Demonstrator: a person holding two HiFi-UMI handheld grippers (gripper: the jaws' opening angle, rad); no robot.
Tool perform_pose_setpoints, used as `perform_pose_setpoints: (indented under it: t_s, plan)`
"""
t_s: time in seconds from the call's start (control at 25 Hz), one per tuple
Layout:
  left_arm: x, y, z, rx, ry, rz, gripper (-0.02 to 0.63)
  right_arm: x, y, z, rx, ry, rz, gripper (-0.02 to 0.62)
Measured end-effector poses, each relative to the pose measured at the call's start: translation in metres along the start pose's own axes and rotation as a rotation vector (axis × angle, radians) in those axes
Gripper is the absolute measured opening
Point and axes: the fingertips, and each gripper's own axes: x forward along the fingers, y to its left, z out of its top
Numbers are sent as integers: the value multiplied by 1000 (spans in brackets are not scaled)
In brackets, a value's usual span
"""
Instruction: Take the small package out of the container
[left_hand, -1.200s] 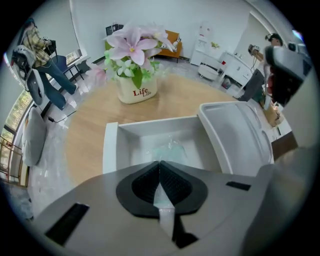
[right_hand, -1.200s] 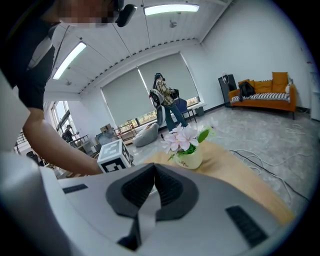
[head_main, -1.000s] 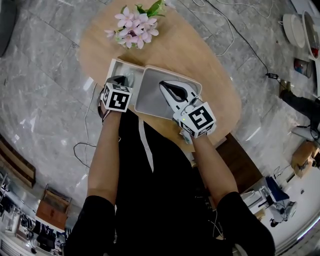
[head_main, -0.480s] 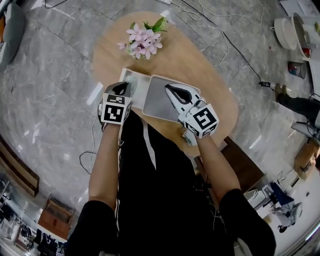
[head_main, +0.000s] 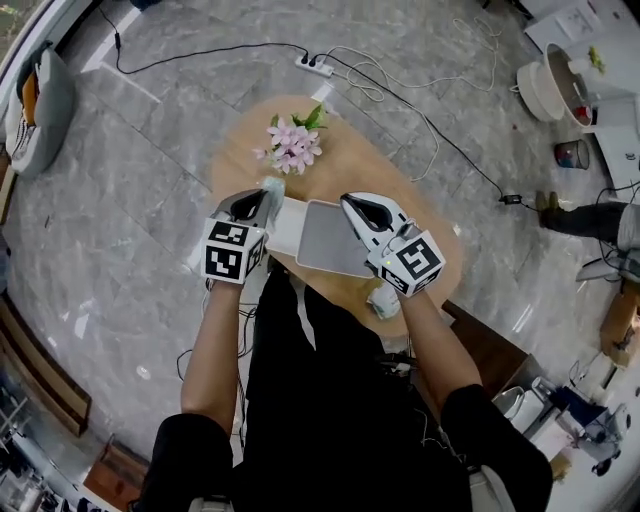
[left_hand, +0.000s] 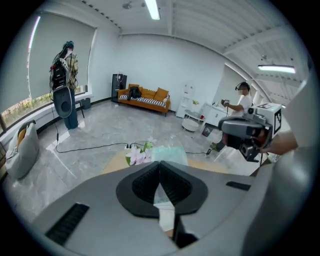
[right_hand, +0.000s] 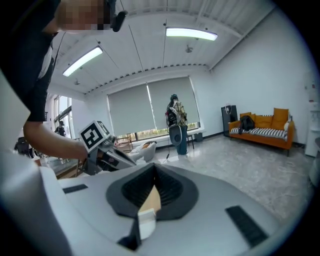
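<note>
The small package (head_main: 272, 187), pale green and see-through, sticks out of my left gripper (head_main: 262, 200), which is shut on it and holds it above the left end of the white container (head_main: 322, 238). In the left gripper view the package (left_hand: 167, 152) rises from between the closed pads. My right gripper (head_main: 349, 201) is shut over the container's far right corner, and nothing shows between its pads (right_hand: 149, 186). The container lies on the oval wooden table (head_main: 360, 170), its grey inside bare.
A bunch of pink flowers (head_main: 293, 147) lies at the table's far end. A small pale object (head_main: 383, 300) sits at the near edge by my right wrist. Cables and a power strip (head_main: 310, 65) cross the floor beyond. A brown box (head_main: 490, 345) stands at the right.
The view has pulled back from the table and both grippers have come up with it. The left gripper has lifted the package up from the container's left end.
</note>
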Motion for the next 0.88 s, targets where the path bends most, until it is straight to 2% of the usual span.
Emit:
perform_pose_setpoints:
  t_s: [0.24,0.52,0.72,0.88]
  plan:
    - [-52,-25,78,43,-127,-46,17,-23,14,93,-75,-104,-21,11]
    - [-122,-48,151,64,-294,-97,17,-58,37,188,-166,-230,-43,11]
    - [-175,-54,190,79,-400,-107,17,-83,54,245,-243,-308,-41,11]
    - [-210,-63,212,90,-494,-156,17,-103,65,276,-260,-373,-38,11]
